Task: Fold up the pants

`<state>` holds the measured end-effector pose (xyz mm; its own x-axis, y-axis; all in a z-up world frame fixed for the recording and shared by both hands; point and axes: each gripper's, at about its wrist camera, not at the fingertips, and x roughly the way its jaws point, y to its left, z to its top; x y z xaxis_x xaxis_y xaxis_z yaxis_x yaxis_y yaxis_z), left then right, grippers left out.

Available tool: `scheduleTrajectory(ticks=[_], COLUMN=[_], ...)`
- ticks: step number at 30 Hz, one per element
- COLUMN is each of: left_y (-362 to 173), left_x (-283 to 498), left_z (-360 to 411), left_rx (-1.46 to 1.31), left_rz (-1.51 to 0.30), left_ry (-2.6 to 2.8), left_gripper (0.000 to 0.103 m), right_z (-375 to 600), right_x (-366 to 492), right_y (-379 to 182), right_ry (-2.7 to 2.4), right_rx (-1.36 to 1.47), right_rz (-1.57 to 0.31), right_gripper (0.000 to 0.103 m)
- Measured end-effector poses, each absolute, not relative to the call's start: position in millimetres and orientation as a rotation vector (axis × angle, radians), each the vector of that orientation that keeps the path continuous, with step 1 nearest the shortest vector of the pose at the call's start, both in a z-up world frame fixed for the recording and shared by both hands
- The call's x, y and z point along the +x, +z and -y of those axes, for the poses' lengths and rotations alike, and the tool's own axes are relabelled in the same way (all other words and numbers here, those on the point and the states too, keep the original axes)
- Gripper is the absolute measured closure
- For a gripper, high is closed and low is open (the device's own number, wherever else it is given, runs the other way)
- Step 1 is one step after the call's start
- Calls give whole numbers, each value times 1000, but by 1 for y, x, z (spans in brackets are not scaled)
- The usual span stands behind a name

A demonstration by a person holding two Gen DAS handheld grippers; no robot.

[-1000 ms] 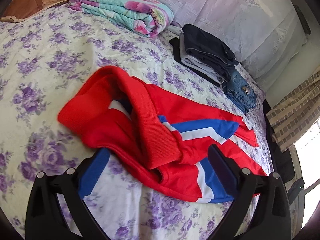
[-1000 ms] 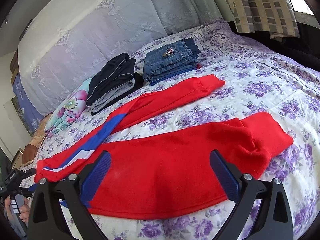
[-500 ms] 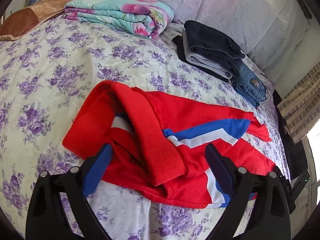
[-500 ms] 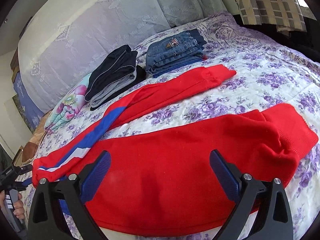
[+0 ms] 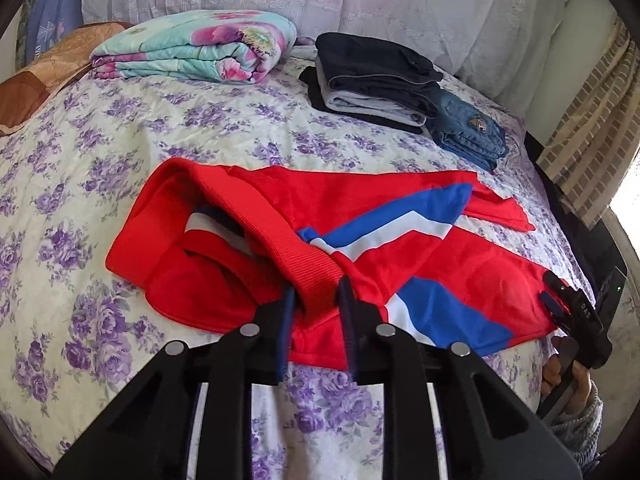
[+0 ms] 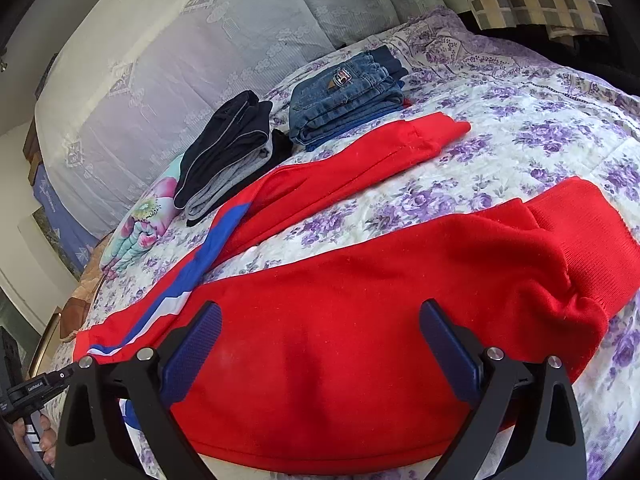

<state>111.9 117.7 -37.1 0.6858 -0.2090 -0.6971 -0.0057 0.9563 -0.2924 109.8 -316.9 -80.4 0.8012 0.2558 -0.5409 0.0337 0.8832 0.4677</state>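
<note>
Since a second ago the left gripper (image 5: 316, 300) has narrowed from wide apart onto the ribbed waistband (image 5: 280, 240) of the red pants (image 5: 460, 276), near the bed's (image 5: 100, 152) front edge. In the right wrist view, the right gripper (image 6: 320, 344) stands wide over one pant leg (image 6: 380, 320).

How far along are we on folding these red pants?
Barely started. Done: nothing folded; the red pants lie spread on the bed, legs splayed apart. In hand: the left gripper is shut on the waistband; the right gripper is open over the near leg. Left: every fold.
</note>
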Motion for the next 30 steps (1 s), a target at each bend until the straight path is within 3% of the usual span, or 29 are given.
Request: scheduleTrajectory(ticks=[6,14,17,24,25,27,28,29,30], left_y=[-22,28,33,9,7,9,10,12,13], left_x=[142,194,218,258,253,236,226,213,201], left_z=[-139,-187,-203,-237,-233,-211,-201,-192,-184], left_rx=[-457,-459,-425,-427,-439,-369,-332,-303,-288], left_rz=[-770,-606,-584,-649,-656,-650,-646,-638,-637], left_ry=[-206,-62,33,150,90,11,-1,-18,-44], left_gripper=[90,95,103,103,101,82,57,43,42], right_z=[317,315,315,313,313,312,311,310,310], right_x=[109,111,111,115,116,117,118,119,120], right_y=[-81,-82,-82,-83,-83,-84,-84,-84,-84], right_ry=[130,123,121,114,113,109,107,107,107], right_rx=[488,478,474,462,460,456,452,447,442], right_rz=[-634,-653,-656,-672,-674,-680,-685,-690,-694], right_gripper=[4,4,4,4,4,4,4,3,3])
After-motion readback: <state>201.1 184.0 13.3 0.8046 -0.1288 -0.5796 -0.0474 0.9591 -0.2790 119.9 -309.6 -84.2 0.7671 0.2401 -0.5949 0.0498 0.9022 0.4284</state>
